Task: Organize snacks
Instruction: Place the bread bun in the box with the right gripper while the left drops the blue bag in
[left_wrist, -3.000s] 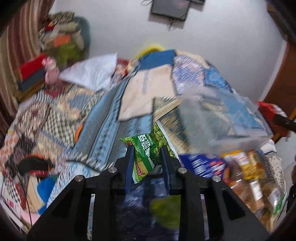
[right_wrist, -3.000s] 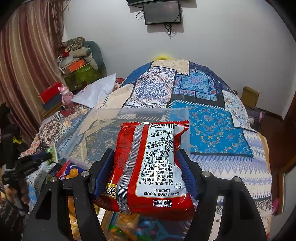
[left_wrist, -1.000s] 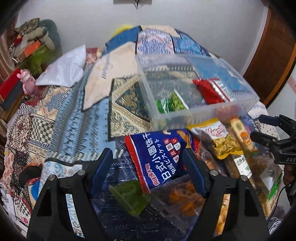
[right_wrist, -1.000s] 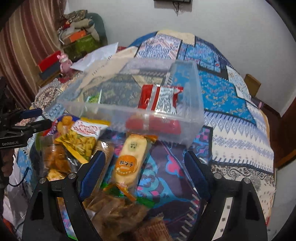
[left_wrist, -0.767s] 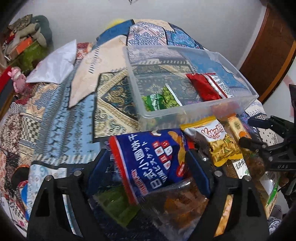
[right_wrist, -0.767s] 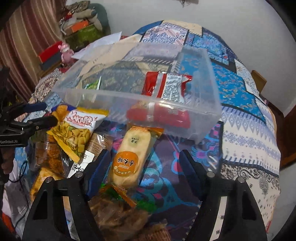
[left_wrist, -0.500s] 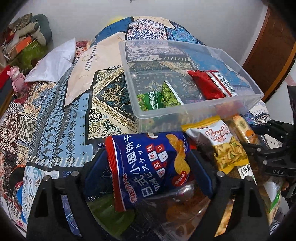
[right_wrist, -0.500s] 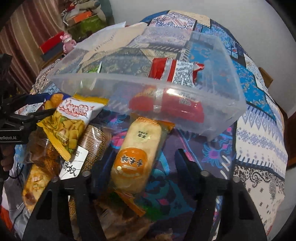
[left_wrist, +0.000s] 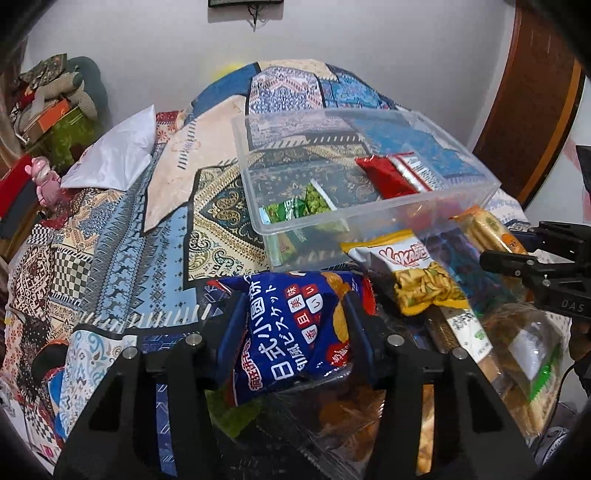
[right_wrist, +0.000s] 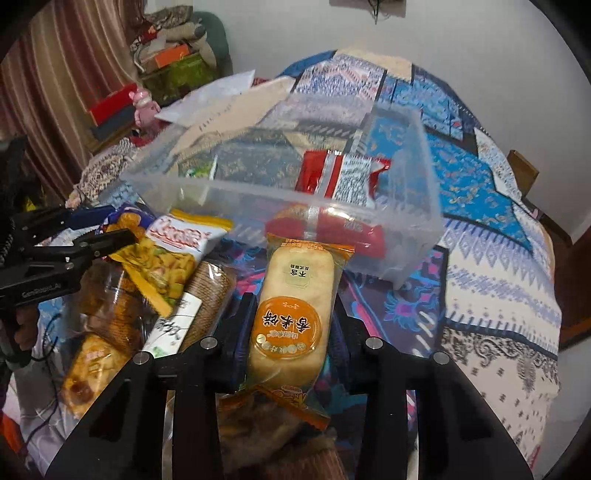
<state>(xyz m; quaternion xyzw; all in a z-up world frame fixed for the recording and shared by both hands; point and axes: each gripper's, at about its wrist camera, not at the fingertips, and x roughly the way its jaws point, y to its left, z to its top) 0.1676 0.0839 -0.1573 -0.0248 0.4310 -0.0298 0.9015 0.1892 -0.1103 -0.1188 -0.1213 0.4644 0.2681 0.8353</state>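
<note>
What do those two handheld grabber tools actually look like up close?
Both are matte black plastic. The left gripper and right gripper have angular frames with triangular cut-outs, round silver bolt heads and dark blue pads lining the jaws. Small pale lettering marks their sides. No sleeves show.

Dim, flat indoor light; strong fisheye bending and black vignetting from 12 round to 6 o'clock, soft focus.

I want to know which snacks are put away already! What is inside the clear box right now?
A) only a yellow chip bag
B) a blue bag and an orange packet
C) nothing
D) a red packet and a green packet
D: the clear box holds a red packet and a green packet.
</note>
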